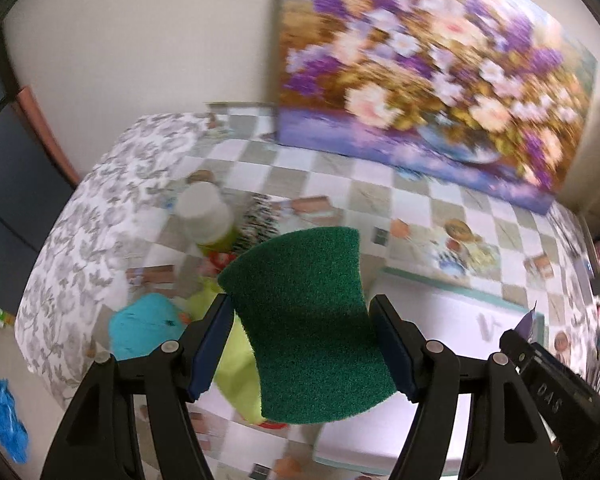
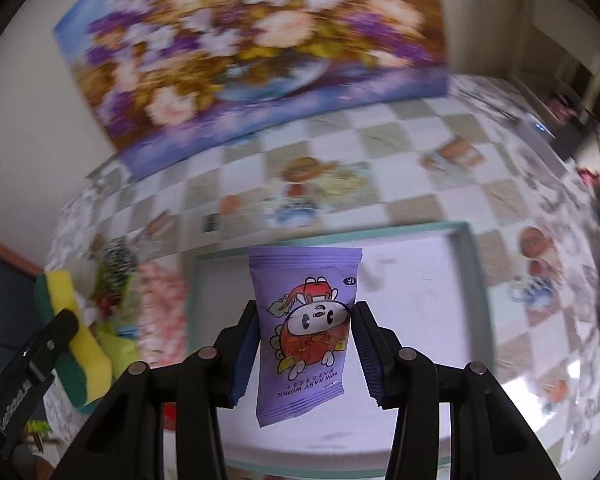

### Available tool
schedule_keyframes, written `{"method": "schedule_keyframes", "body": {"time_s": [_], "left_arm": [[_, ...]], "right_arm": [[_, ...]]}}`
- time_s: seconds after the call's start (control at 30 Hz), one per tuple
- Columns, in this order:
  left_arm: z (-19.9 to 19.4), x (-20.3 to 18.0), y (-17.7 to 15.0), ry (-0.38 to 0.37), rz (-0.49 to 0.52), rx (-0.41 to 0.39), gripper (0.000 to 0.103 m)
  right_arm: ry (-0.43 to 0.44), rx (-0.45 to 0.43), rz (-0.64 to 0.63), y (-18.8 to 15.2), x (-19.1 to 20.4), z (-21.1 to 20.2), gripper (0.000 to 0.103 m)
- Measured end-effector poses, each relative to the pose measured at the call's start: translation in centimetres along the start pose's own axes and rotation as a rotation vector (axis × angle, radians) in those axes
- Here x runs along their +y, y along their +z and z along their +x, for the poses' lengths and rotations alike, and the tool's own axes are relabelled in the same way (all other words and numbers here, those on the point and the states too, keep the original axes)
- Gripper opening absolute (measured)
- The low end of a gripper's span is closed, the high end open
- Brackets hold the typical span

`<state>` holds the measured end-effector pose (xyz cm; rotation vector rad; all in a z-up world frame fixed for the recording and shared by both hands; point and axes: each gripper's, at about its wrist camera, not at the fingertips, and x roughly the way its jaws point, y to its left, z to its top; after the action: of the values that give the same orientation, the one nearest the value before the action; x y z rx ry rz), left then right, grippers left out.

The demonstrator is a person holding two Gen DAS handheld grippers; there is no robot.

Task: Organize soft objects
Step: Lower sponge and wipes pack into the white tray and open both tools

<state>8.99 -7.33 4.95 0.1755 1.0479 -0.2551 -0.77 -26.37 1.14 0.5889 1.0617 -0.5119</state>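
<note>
My left gripper [image 1: 302, 322] is shut on a green and yellow sponge [image 1: 308, 320], lifted above the table with its green scouring face toward the camera. In the right wrist view the same sponge [image 2: 74, 344] shows at the left edge. A purple pack of mini baby wipes [image 2: 304, 332] hangs between the pads of my right gripper [image 2: 305, 334], which is shut on it, over a white tray with a teal rim [image 2: 474, 276]. The same tray [image 1: 440, 308] lies at the lower right in the left wrist view.
A pile lies left of the tray: a turquoise soft thing [image 1: 146, 326], a lime cloth [image 1: 236, 372], a white-lidded jar [image 1: 206, 214] and a steel scourer [image 1: 260, 216]. A flower painting [image 1: 440, 80] leans on the wall behind the checkered tablecloth [image 1: 340, 184].
</note>
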Motion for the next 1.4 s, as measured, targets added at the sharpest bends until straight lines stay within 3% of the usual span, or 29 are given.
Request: {"method": "schedule_keyframes", "body": {"time_s": [0.4, 0.6, 0.8, 1.0, 1.07, 1.2, 1.33, 1.4], "left_arm": [[3.0, -8.5, -2.6, -0.067, 0.173, 0.100, 0.072], [5.1, -10.8, -3.0, -0.089, 0.210, 0.133, 0.072], [6.1, -11.4, -2.9, -0.112, 0.207, 0.150, 0.073], [6.1, -11.6, -2.9, -0.127, 0.214, 0.149, 0.074], [6.1, -11.5, -2.8, -0.128, 0.210, 0.149, 0.087], [6.2, -11.3, -2.7, -0.138, 0.201, 0.136, 0.088], [6.5, -10.8, -2.6, -0.140, 0.186, 0.134, 0.100], [6.6, -10.3, -2.4, -0.137, 0.172, 0.124, 0.101]], "right_arm": [[-0.134, 0.058, 0.117, 0.3, -8.8, 2.2, 0.049], [-0.118, 0.100, 0.126, 0.2, -9.5, 4.4, 0.050], [-0.123, 0.084, 0.110, 0.4, -9.0, 4.2, 0.050], [-0.144, 0.083, 0.092, 0.6, -8.5, 3.9, 0.062], [-0.151, 0.083, 0.083, 0.6, -8.3, 3.9, 0.062], [-0.164, 0.091, 0.074, 0.5, -8.1, 3.9, 0.063], [-0.184, 0.104, 0.051, 0.4, -7.8, 4.2, 0.074], [-0.195, 0.110, 0.040, 0.3, -7.6, 4.4, 0.078]]}}
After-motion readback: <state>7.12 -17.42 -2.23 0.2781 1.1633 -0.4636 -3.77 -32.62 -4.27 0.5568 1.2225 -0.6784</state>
